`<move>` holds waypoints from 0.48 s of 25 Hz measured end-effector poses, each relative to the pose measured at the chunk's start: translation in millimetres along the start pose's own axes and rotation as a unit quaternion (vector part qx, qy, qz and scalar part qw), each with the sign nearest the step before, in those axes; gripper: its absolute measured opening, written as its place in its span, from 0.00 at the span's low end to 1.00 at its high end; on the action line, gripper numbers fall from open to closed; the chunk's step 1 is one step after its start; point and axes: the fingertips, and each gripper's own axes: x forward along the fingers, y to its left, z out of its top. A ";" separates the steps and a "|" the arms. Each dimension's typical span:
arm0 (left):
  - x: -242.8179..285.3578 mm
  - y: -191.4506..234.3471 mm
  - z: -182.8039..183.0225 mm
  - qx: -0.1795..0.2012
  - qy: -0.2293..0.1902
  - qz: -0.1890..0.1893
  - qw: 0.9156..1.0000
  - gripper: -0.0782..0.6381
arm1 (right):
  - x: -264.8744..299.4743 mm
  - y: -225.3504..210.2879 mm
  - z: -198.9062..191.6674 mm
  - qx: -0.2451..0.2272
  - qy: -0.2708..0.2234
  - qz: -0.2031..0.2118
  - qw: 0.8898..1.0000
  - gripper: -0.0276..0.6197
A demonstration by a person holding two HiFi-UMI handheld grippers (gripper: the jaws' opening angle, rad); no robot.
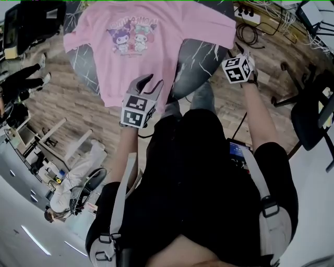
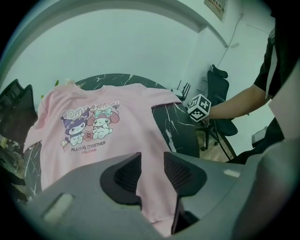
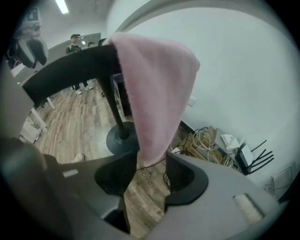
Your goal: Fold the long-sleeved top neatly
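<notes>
A pink long-sleeved top (image 1: 141, 52) with a cartoon print lies face up on a dark marble table (image 1: 201, 62). My left gripper (image 1: 148, 82) hovers at its near hem. In the left gripper view the jaws (image 2: 152, 171) stand apart, with the hem of the top (image 2: 108, 136) showing through the gap and neither pad pressing on it. My right gripper (image 1: 239, 52) is at the table's right edge. There the sleeve (image 3: 157, 93) hangs over the edge, its end dipping between the open jaws (image 3: 152, 176), untouched by them.
The table's pedestal base (image 3: 119, 138) stands on the wooden floor. Cables and a power strip (image 1: 250, 15) lie beyond the right edge, with a router (image 3: 248, 154) by the wall. Office chairs (image 1: 313, 114) (image 2: 218, 93) stand to the right, and a black chair (image 1: 31, 26) at the upper left.
</notes>
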 end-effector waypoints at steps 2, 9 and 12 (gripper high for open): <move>-0.7 0.6 -1.3 -0.002 0.001 0.002 1.000 0.33 | -0.8 -5.7 0.0 -0.002 -0.003 -0.011 1.000 0.30; 1.0 1.8 2.5 0.005 -0.009 -0.005 1.000 0.32 | -31.9 -30.0 -2.8 -0.008 0.000 -0.070 0.998 0.06; 3.8 -0.5 11.0 0.009 -0.023 -0.009 1.000 0.32 | -59.1 -50.1 -0.2 -0.017 -0.009 -0.115 0.993 0.06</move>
